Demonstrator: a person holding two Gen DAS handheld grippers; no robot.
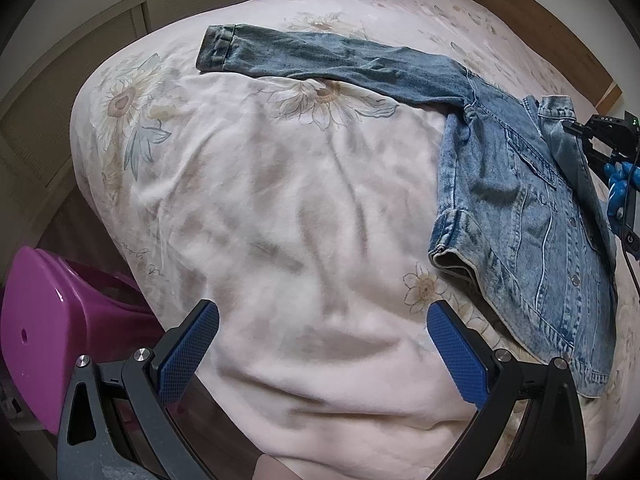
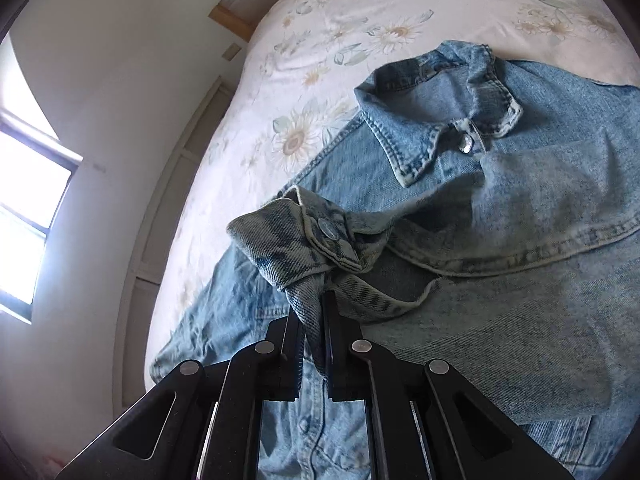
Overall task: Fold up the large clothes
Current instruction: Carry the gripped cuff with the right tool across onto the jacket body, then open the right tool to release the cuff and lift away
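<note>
A light blue denim jacket [image 1: 532, 216] lies on the bed at the right in the left wrist view, one sleeve [image 1: 320, 54] stretched out flat toward the far left. My left gripper [image 1: 322, 336] is open and empty above bare blanket, left of the jacket's hem. My right gripper [image 2: 314, 320] is shut on the other sleeve's cuff [image 2: 296, 240] and holds it over the jacket's front, below the collar [image 2: 432, 120]. The right gripper also shows at the right edge in the left wrist view [image 1: 592, 136].
The bed is covered by a pale pink blanket with a sunflower print [image 1: 280, 200]. A purple plastic stool [image 1: 52, 320] stands beside the bed at the near left. A wooden headboard [image 1: 520, 12] runs along the far side. A window [image 2: 28, 216] is in the wall.
</note>
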